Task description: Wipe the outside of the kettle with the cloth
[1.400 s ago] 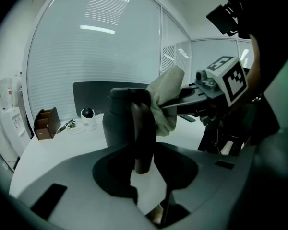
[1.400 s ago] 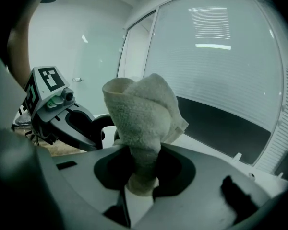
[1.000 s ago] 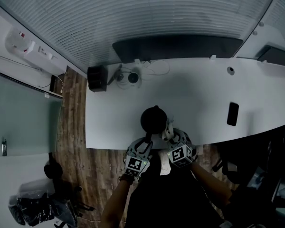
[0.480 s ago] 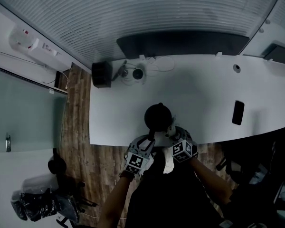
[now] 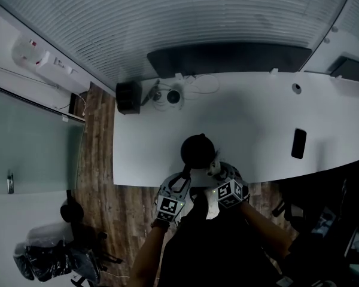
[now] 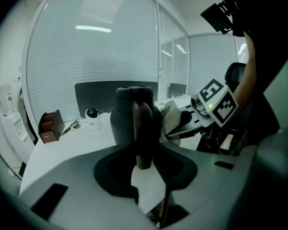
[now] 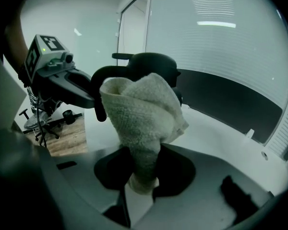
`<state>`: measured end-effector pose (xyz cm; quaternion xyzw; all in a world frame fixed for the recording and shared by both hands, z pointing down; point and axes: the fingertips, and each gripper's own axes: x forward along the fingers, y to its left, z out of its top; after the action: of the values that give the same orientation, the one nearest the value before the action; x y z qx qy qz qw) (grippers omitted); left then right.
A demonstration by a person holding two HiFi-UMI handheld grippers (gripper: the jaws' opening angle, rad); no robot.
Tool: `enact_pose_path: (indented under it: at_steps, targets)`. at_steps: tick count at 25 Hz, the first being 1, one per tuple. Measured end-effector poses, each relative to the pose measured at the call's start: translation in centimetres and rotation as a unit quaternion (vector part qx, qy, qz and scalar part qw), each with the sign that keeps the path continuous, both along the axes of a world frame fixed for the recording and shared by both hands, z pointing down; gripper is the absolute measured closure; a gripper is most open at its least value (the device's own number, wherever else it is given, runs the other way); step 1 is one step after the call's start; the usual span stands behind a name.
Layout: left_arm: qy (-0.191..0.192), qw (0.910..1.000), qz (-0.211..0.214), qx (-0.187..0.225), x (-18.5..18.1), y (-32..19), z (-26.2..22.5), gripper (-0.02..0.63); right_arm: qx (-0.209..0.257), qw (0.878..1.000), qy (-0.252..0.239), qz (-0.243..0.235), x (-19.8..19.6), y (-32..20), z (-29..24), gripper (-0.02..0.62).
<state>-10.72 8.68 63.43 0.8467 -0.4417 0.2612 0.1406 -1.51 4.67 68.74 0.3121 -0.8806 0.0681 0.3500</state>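
Note:
A black kettle (image 5: 197, 150) stands upright near the front edge of the white table (image 5: 257, 118). My left gripper (image 5: 184, 175) reaches it from the near side. In the left gripper view the kettle's handle (image 6: 143, 128) stands between the jaws of the left gripper (image 6: 145, 164), which have just been closing on it. My right gripper (image 5: 215, 172) is shut on a bunched pale cloth (image 7: 141, 119). The cloth (image 6: 172, 116) lies against the kettle's right side, just beside the handle. The kettle's lid and body (image 7: 151, 63) rise behind the cloth.
A dark phone (image 5: 297, 143) lies on the table's right part. At the back left are a black box (image 5: 128, 97) and a small white device (image 5: 173, 95) with cables. A long dark panel (image 5: 227, 58) runs along the back edge. Wooden floor and an office chair (image 5: 72, 211) lie to the left.
The right gripper with the cloth has sunk a little along the kettle's side. The left gripper has stayed at the handle. The kettle has not moved.

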Motion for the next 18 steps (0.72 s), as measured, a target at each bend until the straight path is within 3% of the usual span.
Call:
enact_pose_path:
  at_steps: [12,18]
  targets:
    - [-0.029,0.9995,-0.009,0.006,-2.3,-0.7,-0.6,0.492,0.051,0.997,-0.039,-0.044,-1.1,-0.3,-7.8,0.502]
    - [-0.050,0.9984,-0.019,0.017,-3.7,-0.7,0.1,0.492,0.042,0.997,-0.028,-0.062,-1.2,0.4,-7.5,0.502]
